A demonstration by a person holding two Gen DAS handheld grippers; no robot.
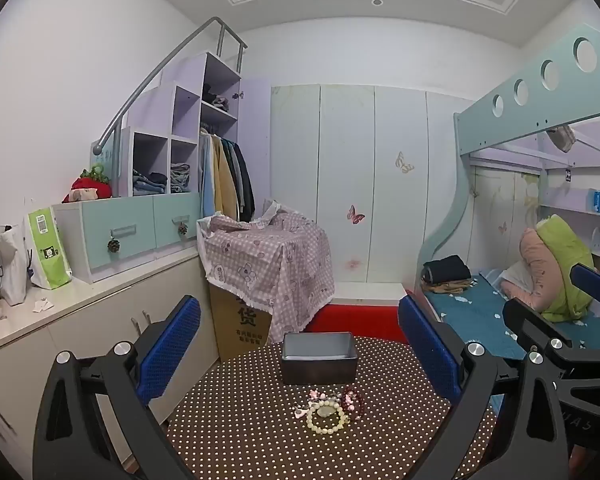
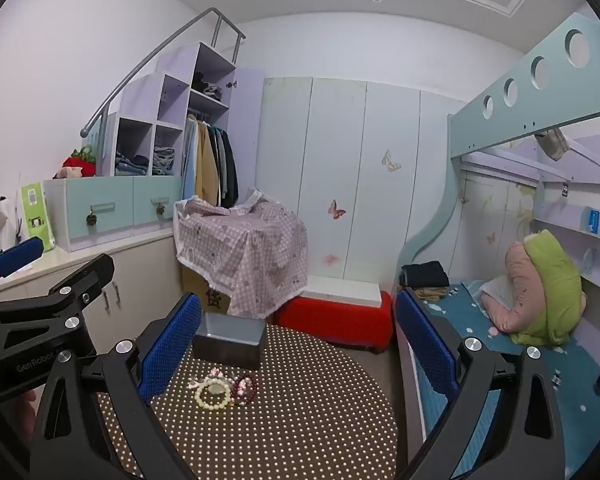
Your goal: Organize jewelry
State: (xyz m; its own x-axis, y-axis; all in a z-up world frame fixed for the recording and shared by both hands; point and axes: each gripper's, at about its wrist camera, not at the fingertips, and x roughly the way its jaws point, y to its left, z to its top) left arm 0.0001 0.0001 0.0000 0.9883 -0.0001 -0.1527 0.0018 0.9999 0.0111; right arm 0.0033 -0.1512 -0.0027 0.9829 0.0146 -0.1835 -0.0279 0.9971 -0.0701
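1. Left wrist view: left gripper (image 1: 300, 344) hovered above the desk (image 1: 236, 432), fingers (image 1: 168, 346) spread wide, nothing between them.
2. Same view: a cream bracelet (image 1: 326, 416) lay on the dotted cloth near the desk centre, a pale stone inside its loop.
3. A dark red bracelet (image 1: 353, 397) touched the cream one on its right side; small pink pieces (image 1: 314, 394) lay just behind and to the left. Too small to say what kind.
4. An open grey box (image 1: 319, 356) stood behind the jewelry, apart from it, near the far edge of the desk. Its inside was not visible enough to tell any contents.
5. Right gripper showed at the right edge of this view, over the bed (image 1: 472, 316).
6. Right wrist view: right gripper (image 2: 298, 344) was also held above the desk, fingers (image 2: 424, 340) spread wide, holding nothing.
7. From this view the jewelry sat left of centre, close to the left finger's side; the box was behind it.
8. Left gripper's body entered at the left edge here; from this angle I could not tell its finger gap.
9. A red stool (image 2: 336, 318) stood on the floor beyond the desk, beside a cloth-covered carton (image 2: 240, 256).
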